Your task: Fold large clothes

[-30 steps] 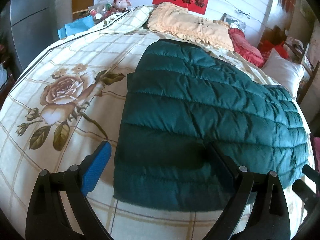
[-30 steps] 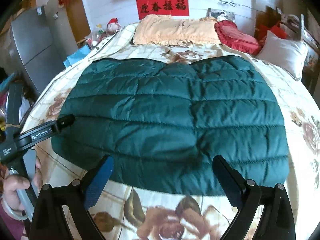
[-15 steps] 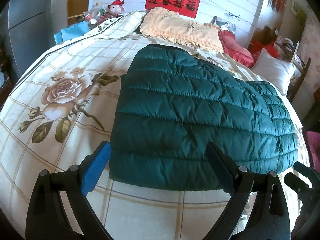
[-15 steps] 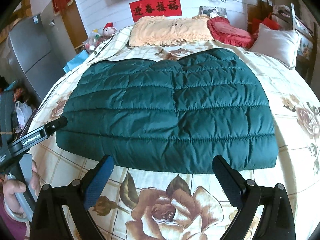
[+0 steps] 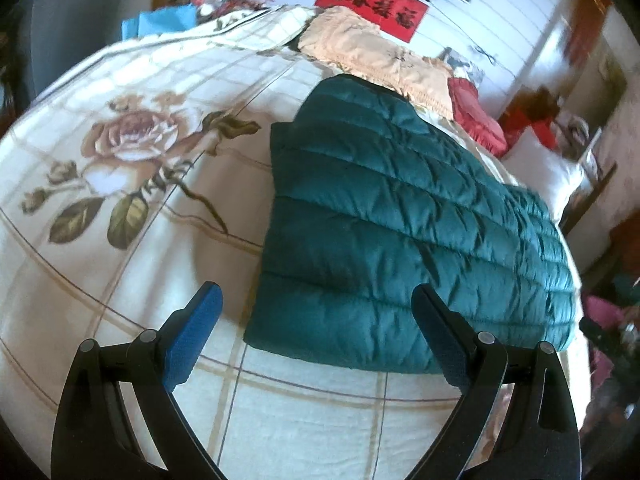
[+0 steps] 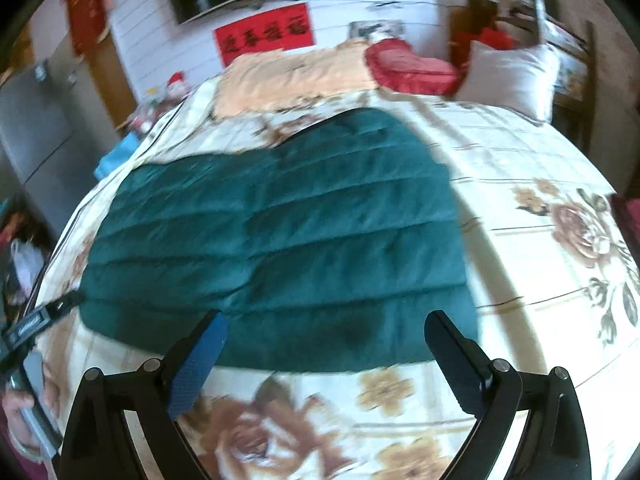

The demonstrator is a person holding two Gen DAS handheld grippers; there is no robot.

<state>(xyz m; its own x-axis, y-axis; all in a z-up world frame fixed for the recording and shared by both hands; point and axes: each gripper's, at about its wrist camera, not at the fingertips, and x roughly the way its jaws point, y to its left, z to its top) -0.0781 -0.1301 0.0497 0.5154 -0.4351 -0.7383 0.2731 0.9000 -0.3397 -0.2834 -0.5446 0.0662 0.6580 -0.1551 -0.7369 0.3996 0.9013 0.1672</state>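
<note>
A dark green quilted down jacket lies folded into a flat rectangle on the flowered bedspread. My left gripper is open, held above the jacket's near left corner, with nothing between its blue-padded fingers. My right gripper is open too, above the jacket's near edge towards its right end, holding nothing. The left gripper's body and the hand holding it show at the left edge of the right wrist view.
Peach, red and white pillows lie at the head of the bed. A red banner and a screen hang on the wall. A grey cabinet and clutter stand to the left.
Both grippers have drawn back and up from the jacket, so more bedspread shows in front of it. The views have tilted and blurred. The jacket has not moved.
</note>
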